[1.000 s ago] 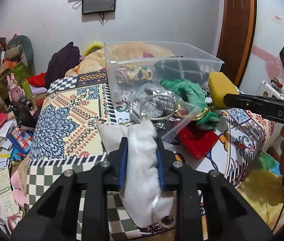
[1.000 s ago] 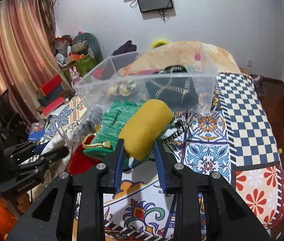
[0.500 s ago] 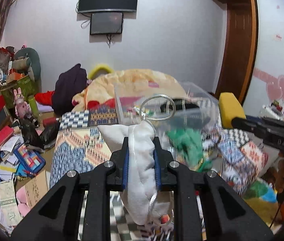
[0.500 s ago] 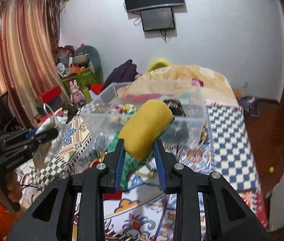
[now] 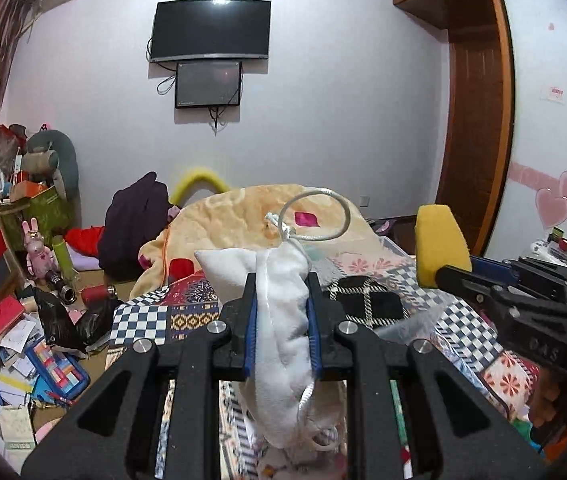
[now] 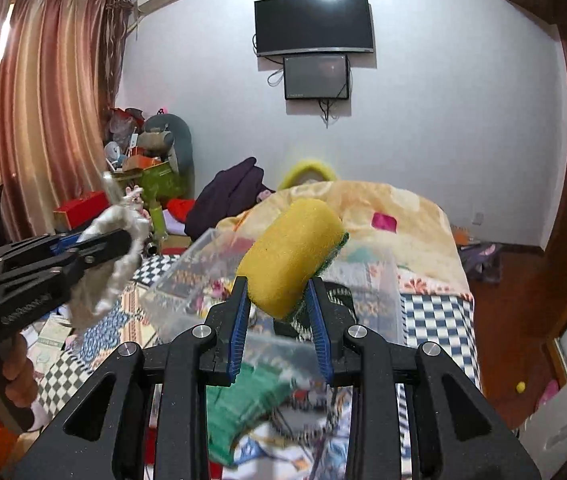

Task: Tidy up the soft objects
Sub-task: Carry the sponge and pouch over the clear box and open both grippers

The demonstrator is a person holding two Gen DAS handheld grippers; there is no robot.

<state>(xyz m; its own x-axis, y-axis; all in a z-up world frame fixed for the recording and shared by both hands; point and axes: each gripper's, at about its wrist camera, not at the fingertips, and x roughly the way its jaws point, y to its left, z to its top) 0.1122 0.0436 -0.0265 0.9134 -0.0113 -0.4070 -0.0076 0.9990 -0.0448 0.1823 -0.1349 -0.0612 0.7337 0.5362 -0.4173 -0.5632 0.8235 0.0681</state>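
My left gripper (image 5: pixel 282 286) is shut on a white plush pouch (image 5: pixel 283 332) with a silver cord loop (image 5: pixel 315 216), held up in the air over the bed. It also shows in the right wrist view (image 6: pixel 107 264). My right gripper (image 6: pixel 278 292) is shut on a yellow sponge with a green backing (image 6: pixel 291 258), lifted above the clear plastic bin (image 6: pixel 187 292). The sponge also shows in the left wrist view (image 5: pixel 441 246). A black item with cream stitching (image 5: pixel 367 300) lies in the bin. A green knitted piece (image 6: pixel 247 404) lies below my right gripper.
The bed has a patterned patchwork cover (image 5: pixel 151 320) and a peach blanket (image 5: pixel 243 216) behind. Cluttered boxes, toys and papers (image 5: pixel 15 320) fill the floor at left. A dark garment (image 6: pixel 231 192) lies at the bed's far end. A wooden door (image 5: pixel 475 128) stands at right.
Both grippers have risen from just above the bed, carrying the pouch and the sponge upward. The bin now sits lower in both views.
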